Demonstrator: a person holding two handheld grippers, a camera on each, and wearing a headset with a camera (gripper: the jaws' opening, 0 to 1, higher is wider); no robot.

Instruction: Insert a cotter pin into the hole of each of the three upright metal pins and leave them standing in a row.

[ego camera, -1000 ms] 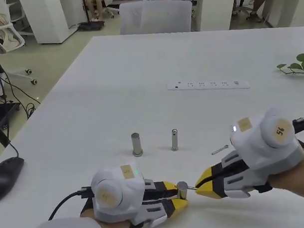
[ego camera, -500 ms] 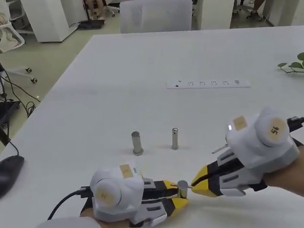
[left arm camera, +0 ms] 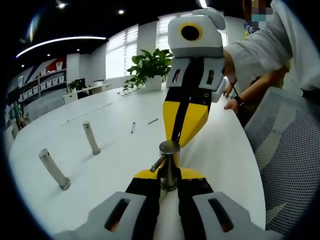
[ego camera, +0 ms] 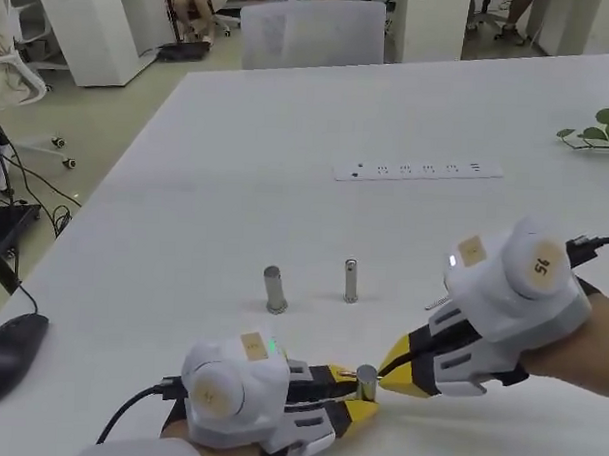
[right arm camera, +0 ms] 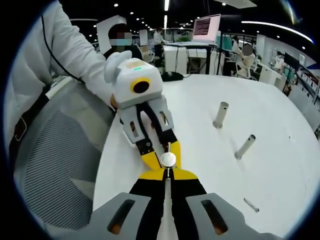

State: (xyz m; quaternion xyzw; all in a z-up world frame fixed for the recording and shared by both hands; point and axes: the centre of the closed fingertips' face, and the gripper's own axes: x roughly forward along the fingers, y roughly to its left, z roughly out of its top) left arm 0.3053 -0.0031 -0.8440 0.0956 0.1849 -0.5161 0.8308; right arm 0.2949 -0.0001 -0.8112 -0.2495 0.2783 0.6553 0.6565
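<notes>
My left gripper (ego camera: 362, 394) is shut on an upright metal pin (ego camera: 365, 379) near the table's front edge, and the same pin (left arm camera: 169, 164) stands between its jaws in the left gripper view. My right gripper (ego camera: 388, 372) comes in from the right, shut on a thin cotter pin (right arm camera: 167, 188) whose tip (left arm camera: 157, 163) pokes out through the pin's hole. Two more metal pins (ego camera: 273, 288) (ego camera: 351, 280) stand upright farther back, side by side and untouched. A loose cotter pin (ego camera: 436, 303) lies just behind the right gripper.
A white power strip (ego camera: 419, 170) lies across the table's middle. A plant sprig (ego camera: 594, 129) sits at the far right edge. Two loose cotter pins (left arm camera: 133, 127) (left arm camera: 153, 121) lie flat on the table. A chair back (ego camera: 311, 32) stands at the far side, and a black mouse (ego camera: 8, 354) lies at the left.
My right gripper has moved left and slightly down, closing on the held metal pin, and the cotter pin has gone further into the hole. The left gripper has held still.
</notes>
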